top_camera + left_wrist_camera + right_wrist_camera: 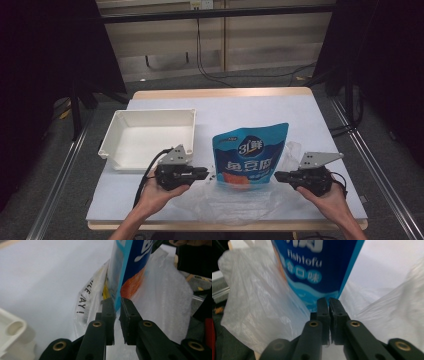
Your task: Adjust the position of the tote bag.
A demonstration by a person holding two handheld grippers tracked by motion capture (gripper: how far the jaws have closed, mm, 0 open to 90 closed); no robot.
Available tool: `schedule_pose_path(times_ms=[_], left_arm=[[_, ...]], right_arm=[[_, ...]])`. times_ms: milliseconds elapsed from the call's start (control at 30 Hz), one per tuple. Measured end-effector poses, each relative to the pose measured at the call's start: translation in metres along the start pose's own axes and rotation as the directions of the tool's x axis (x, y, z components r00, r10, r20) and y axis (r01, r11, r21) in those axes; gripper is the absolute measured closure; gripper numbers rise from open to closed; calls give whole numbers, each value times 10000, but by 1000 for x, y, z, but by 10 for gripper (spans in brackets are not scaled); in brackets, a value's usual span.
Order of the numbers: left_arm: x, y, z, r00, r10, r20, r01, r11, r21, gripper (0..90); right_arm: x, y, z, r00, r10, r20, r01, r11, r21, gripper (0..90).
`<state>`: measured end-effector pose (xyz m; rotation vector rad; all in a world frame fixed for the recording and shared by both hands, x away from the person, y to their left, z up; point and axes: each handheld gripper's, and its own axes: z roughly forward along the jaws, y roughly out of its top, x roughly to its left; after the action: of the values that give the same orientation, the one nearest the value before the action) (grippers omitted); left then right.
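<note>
A blue snack bag (250, 157) printed "Fishtofu" stands upright near the table's front middle, its lower part inside a crumpled clear plastic bag (235, 202). My left gripper (204, 174) is shut on the snack bag's left edge. In the left gripper view the blue edge (119, 293) runs down between the nearly closed jaws of the left gripper (117, 305), with clear plastic (165, 295) beside it. My right gripper (278, 176) is shut on the snack bag's right edge. In the right gripper view the snack bag (317, 267) meets the tips of the right gripper (328, 302).
An empty white tray (107, 140) sits on the table at the left, just beyond my left gripper; its corner (11, 330) shows in the left gripper view. The pale table cover (240, 107) stretches behind the bag. Metal rails run along both sides.
</note>
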<state>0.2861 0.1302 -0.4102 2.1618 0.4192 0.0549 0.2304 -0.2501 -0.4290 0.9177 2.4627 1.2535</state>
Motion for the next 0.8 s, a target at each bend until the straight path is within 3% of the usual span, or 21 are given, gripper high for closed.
schedule_pose_path(times_ms=[133,233,333,400,467,600,700,800], left_arm=[[6,-4,20,10000,-19,-32,21,9985,541,842],[7,-8,30,9998,-82,199,65,9968,802,852],[5,-14,35,9996,206,215,-236,9888,1471,873],[4,-17,37,9980,257,570,-354,9839,1753,886],[-1,-21,38,9972,515,539,-619,9746,2153,883],[-4,-22,39,9947,617,825,-794,9692,2331,865],[-7,-22,41,9924,597,1077,-813,9745,2093,855],[-10,-18,40,9917,700,1080,-892,9787,1849,865]], right_arm=[[0,-6,10,9999,-79,-84,83,9992,400,900],[-1,-11,15,9999,-9,-134,17,9980,629,900],[-2,-15,19,10000,-38,-87,46,9962,874,900],[-3,-17,22,10000,-37,-79,45,9947,1024,900],[-3,-19,25,10000,-63,-42,68,9922,1246,900],[-2,-21,32,9998,-194,-28,196,9869,1603,900],[-1,-22,35,9997,-210,-158,232,9864,1627,900],[-1,-21,33,9997,-223,-92,235,9865,1618,900]])
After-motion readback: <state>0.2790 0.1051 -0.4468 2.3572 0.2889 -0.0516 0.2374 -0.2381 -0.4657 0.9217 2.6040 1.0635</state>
